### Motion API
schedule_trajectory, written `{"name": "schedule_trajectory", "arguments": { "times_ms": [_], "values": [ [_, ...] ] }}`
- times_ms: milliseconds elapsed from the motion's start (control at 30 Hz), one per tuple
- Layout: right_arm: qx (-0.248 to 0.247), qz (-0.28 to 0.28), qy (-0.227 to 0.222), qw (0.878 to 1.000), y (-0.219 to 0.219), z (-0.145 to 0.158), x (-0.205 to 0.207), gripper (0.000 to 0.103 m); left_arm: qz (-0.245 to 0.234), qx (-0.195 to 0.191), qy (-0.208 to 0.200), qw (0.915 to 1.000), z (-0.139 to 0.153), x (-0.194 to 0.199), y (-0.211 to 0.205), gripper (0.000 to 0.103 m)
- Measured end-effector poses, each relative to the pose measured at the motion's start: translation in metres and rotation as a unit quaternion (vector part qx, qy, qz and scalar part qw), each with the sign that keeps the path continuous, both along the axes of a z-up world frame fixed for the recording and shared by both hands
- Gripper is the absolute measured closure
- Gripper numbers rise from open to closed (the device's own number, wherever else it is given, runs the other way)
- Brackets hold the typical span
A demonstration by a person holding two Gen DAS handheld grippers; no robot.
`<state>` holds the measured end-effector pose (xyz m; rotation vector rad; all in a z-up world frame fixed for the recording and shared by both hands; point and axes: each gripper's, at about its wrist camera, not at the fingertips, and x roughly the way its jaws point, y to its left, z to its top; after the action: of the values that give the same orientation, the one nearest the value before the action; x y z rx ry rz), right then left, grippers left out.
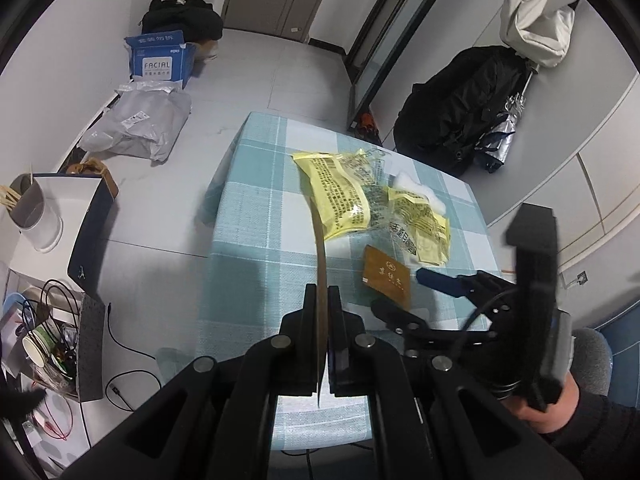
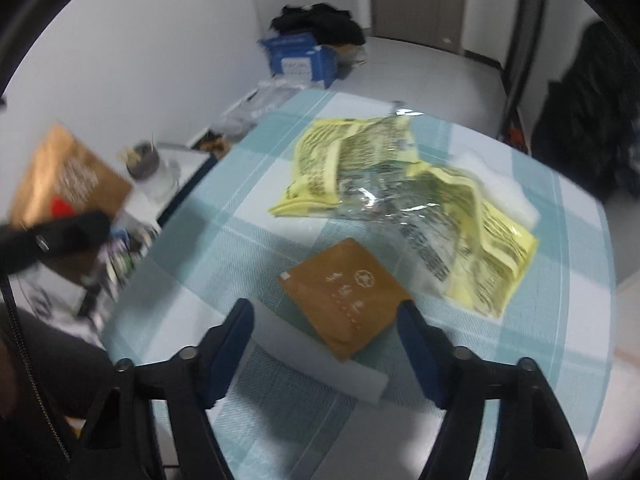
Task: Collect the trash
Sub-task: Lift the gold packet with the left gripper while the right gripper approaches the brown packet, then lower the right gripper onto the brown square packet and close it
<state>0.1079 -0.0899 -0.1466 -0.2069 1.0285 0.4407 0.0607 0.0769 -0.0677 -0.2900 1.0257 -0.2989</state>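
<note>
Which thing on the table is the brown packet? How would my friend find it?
Look at the checked blue table. Near its front edge, just ahead of the open right gripper, lies the brown packet. It is flat, square and plain brown with small pale print, unlike the crinkly yellow wrappers behind it.
</note>
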Motion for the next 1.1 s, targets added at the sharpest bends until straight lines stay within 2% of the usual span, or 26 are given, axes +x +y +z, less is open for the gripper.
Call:
{"name": "schedule_trajectory", "arguments": {
  "times_ms": [100, 300, 367, 433, 567, 667, 700, 833, 900, 1000, 1100],
  "values": [
    [-0.033, 0.026, -0.003, 0.999, 0.014, -0.008, 0.002, 0.049, 0.001, -0.006, 0.002, 1.0000, 0.000, 0.001, 0.003, 0.103],
    [-0.065, 0.042, -0.027, 0.997, 0.024, -0.008, 0.003, 0.086, 0.002, -0.008, 0.004, 1.0000, -0.001, 0.001, 0.004, 0.103],
    [-0.073, 0.042, -0.032, 0.996, 0.022, -0.006, 0.004, 0.090, 0.003, -0.011, 0.005, 0.9999, -0.001, 0.001, 0.004, 0.103],
    [-0.071, 0.036, -0.039, 0.996, 0.019, -0.004, 0.005, 0.099, 0.004, -0.011, 0.004, 0.9999, 0.000, 0.001, 0.005, 0.103],
    [-0.056, 0.031, -0.036, 0.997, 0.011, 0.001, 0.008, 0.099, 0.007, -0.014, 0.004, 0.9999, 0.000, 0.000, 0.006, 0.103],
    [-0.047, 0.030, -0.034, 0.998, 0.006, 0.004, 0.007, 0.095, 0.010, -0.017, 0.006, 0.9998, -0.001, 0.000, 0.007, 0.103],
    [-0.042, 0.031, -0.027, 0.998, 0.005, 0.003, 0.008, 0.089, 0.011, -0.018, 0.007, 0.9998, -0.002, 0.000, 0.008, 0.103],
    [-0.018, 0.025, -0.003, 1.000, -0.002, 0.001, 0.010, 0.051, 0.015, -0.021, 0.012, 0.9996, -0.004, 0.000, 0.010, 0.103],
    [-0.007, 0.016, 0.007, 1.000, -0.005, 0.000, 0.010, 0.041, 0.016, -0.022, 0.013, 0.9995, -0.004, 0.000, 0.011, 0.103],
    [-0.010, 0.015, 0.011, 1.000, -0.003, -0.004, 0.010, 0.041, 0.017, -0.023, 0.013, 0.9995, -0.004, 0.000, 0.011, 0.103],
    [-0.044, 0.038, -0.002, 0.998, 0.009, -0.010, 0.008, 0.036, 0.018, -0.025, 0.012, 0.9995, -0.003, 0.000, 0.011, 0.103]
  ]
}}
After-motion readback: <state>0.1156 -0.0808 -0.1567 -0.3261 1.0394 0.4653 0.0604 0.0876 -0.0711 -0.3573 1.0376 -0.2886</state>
